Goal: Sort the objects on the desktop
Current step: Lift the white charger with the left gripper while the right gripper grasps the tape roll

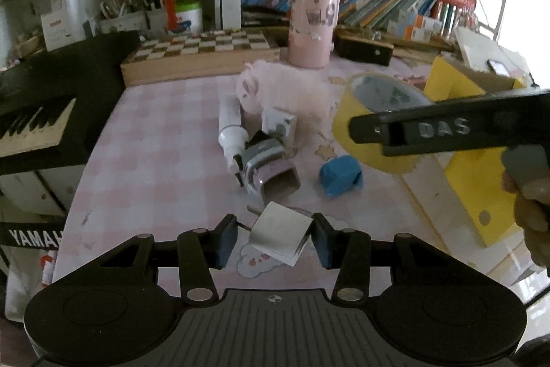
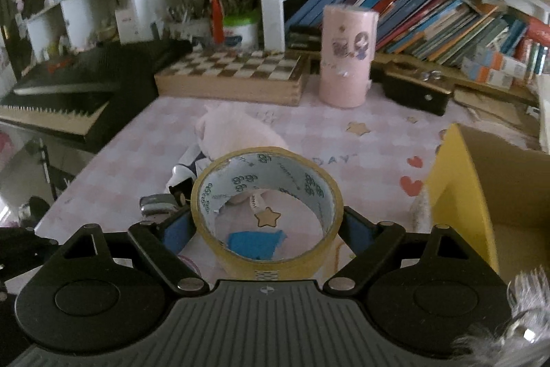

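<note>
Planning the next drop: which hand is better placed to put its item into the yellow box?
Right, probably. The right gripper holds the yellow tape roll with the yellow box open just beside it. The left gripper holds a small white pad, and the box lies beyond the right gripper.

Chessboard box (image 2: 233, 74), black keyboard (image 1: 41, 112), leaning shelf books (image 2: 429, 19), pen holders (image 1: 137, 12)
</note>
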